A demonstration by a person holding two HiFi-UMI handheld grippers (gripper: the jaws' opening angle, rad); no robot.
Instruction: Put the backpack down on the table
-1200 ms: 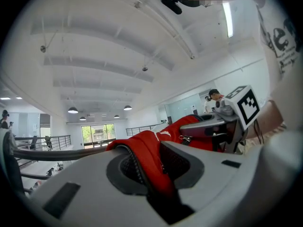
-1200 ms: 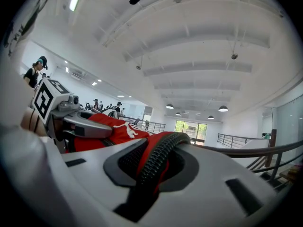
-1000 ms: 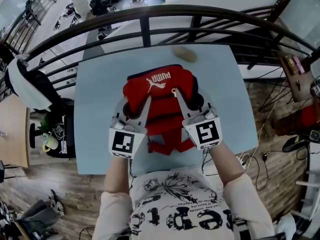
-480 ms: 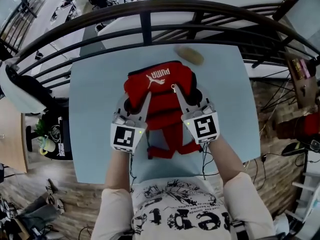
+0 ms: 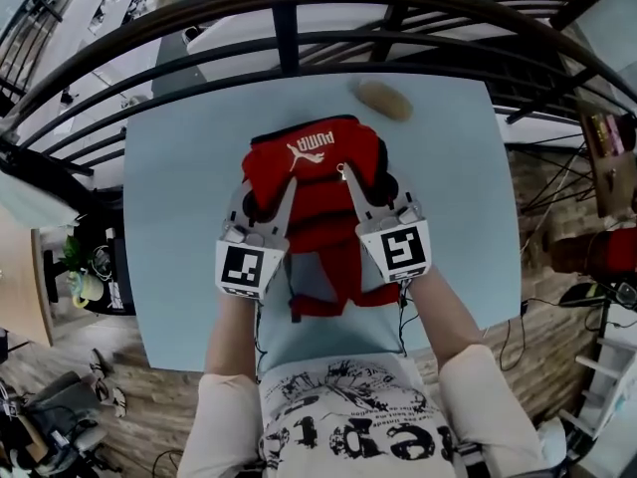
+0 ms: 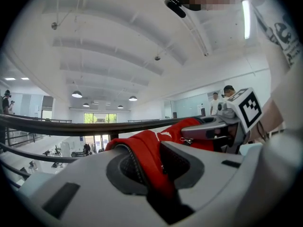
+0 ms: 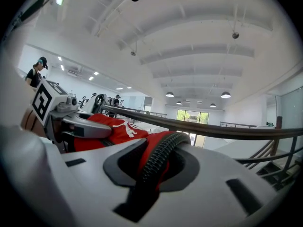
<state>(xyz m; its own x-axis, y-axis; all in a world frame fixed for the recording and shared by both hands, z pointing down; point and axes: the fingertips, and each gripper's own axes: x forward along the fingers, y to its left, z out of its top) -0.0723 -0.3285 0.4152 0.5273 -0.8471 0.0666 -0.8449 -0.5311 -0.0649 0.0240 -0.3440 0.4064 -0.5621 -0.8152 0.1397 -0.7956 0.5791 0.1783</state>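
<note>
A red backpack with a white logo lies over the middle of the pale blue table, its straps trailing toward the person. My left gripper is shut on the backpack's left side; in the left gripper view red fabric and a zipper edge fill the gap between the jaws. My right gripper is shut on the right side, and the right gripper view has a red fold with black zipper pinched between its jaws. Whether the backpack's underside touches the table is hidden.
A tan oval object lies near the table's far edge. A dark curved railing runs just beyond the table. The table's left and right parts are bare; wooden floor and cables lie to the right.
Both grippers and the backpack have come down and toward the person over the table. The grip on both sides has not changed.
</note>
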